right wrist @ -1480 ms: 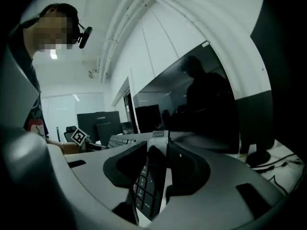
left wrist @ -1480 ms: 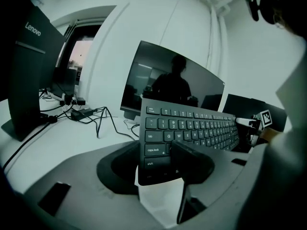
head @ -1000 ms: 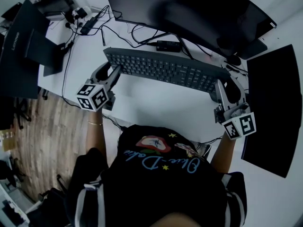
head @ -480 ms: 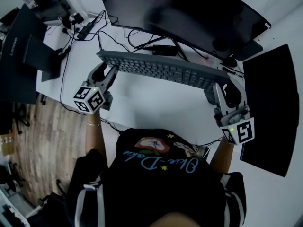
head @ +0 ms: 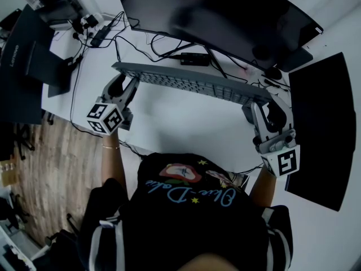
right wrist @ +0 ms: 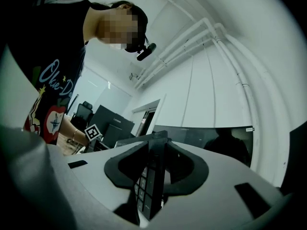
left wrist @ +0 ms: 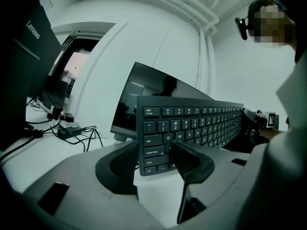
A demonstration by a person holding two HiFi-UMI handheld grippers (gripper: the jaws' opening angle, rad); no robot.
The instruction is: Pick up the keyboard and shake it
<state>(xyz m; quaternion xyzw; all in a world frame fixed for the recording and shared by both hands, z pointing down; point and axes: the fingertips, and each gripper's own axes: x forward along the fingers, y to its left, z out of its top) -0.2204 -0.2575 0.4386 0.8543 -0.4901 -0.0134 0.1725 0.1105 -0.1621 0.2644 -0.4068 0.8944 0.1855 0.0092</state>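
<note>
As it hangs tilted, slim grey keyboard (head: 192, 83)

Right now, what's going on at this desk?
A person holds tongs in each hand and has the keyboard clamped at both ends: the left tongs on its left end, the right tongs, whose jaws have just been closing, on its right end. The keyboard is up off the white desk, tipped on edge in front of the monitor.
</note>
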